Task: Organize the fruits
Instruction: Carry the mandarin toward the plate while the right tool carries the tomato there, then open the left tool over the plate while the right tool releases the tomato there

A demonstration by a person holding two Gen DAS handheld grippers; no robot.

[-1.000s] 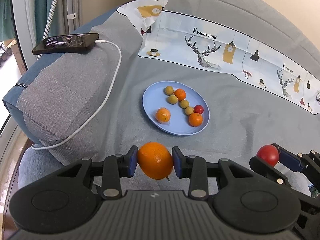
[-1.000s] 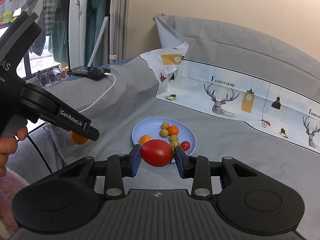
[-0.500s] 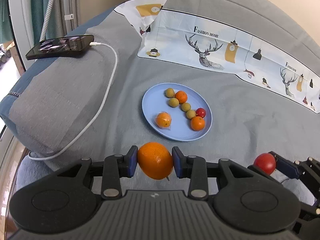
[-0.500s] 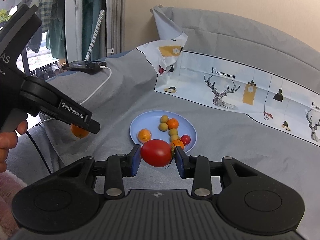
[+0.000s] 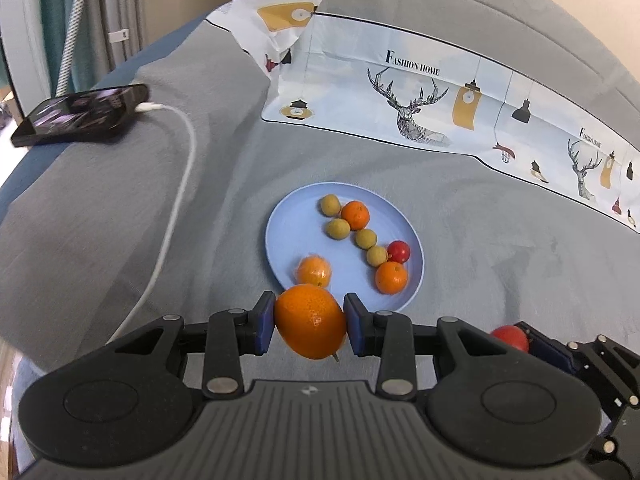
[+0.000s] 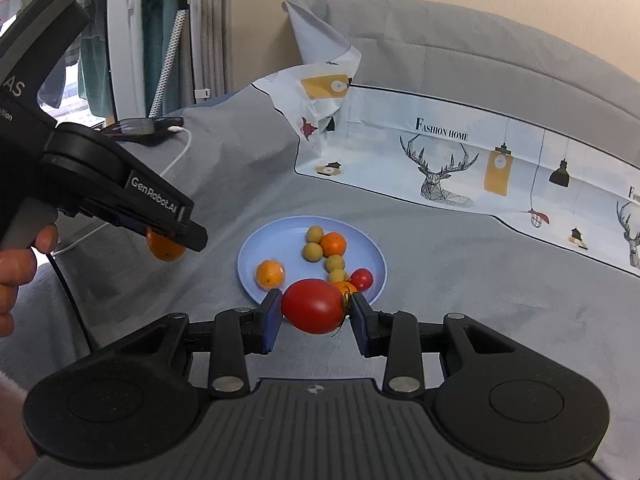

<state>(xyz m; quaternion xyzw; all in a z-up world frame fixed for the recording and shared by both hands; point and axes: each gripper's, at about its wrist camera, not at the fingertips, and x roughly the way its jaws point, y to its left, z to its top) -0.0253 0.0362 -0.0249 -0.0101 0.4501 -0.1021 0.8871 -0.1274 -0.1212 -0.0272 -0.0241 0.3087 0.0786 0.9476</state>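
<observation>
Already plated: eight small fruits sit on the blue plate (image 5: 280, 236).
Left gripper (image 5: 310, 322): clamped on an orange (image 5: 310, 326).
Right gripper (image 6: 314, 312): clamped on a tomato (image 6: 312, 306).
Left to do: both likely go on the plate.

I read "FASHION HOME" in dark capitals on the printed cloth (image 5: 420, 92), above the deer drawing; the right wrist view shows the same words on it (image 6: 440, 148). The words come again further right in smaller print, and there I can make out only part. On the side of the left gripper (image 6: 166, 236) I read "GenRobot.AI" in white. Its body above shows the letters "AS", cut off by the picture edge.
</observation>
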